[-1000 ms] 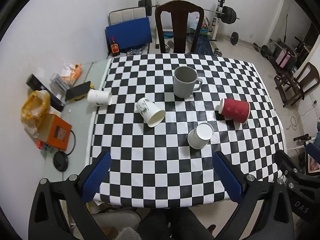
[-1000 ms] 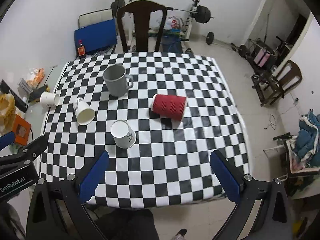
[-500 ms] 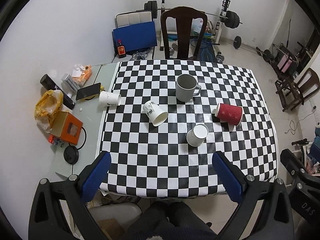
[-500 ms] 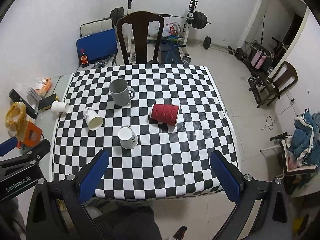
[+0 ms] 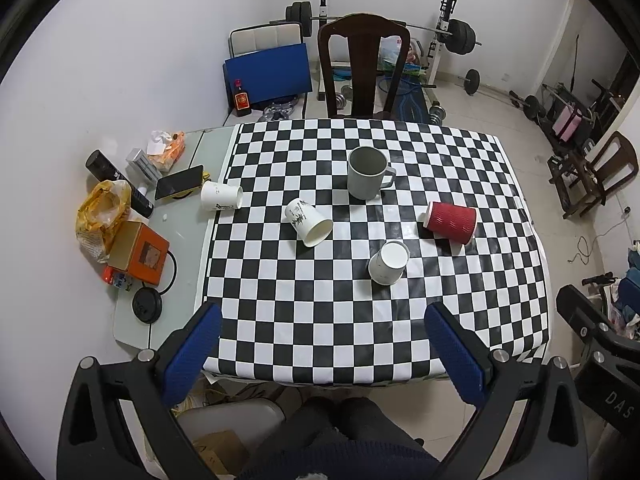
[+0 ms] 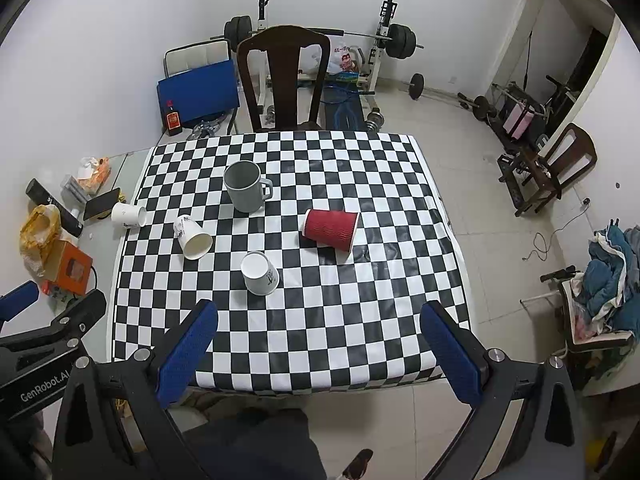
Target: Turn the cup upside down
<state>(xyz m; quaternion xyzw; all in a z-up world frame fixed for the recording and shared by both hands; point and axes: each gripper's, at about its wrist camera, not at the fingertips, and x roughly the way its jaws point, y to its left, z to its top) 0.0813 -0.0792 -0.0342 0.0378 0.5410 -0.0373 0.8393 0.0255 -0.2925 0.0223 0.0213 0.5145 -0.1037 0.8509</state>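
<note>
The left gripper (image 5: 320, 354) is hanging high above the near edge of the table (image 5: 360, 352), its blue-padded jaws spread wide and holding nothing. The right gripper (image 6: 318, 354) is doing likewise beside it, jaws gaping and empty, with the checkered cloth showing between them. Beyond the fingers, nearest of the cups, a white paper cup (image 5: 389, 262) is sitting on the cloth, tilted toward the camera, its round pale top facing upward; whether that top is an open mouth or a base I cannot tell. To its left a second white paper cup with a dark leafy print (image 5: 308, 222) is lying on its side, its open mouth pointing toward the near edge. To the right a red ribbed cup (image 5: 452, 222) is lying on its side, well apart from the others. Farther back a grey mug (image 5: 368, 178) is standing upright, handle to the right. Another white cup (image 5: 221, 196) is lying sideways at the cloth's left border, near a phone (image 5: 179, 182).
</note>
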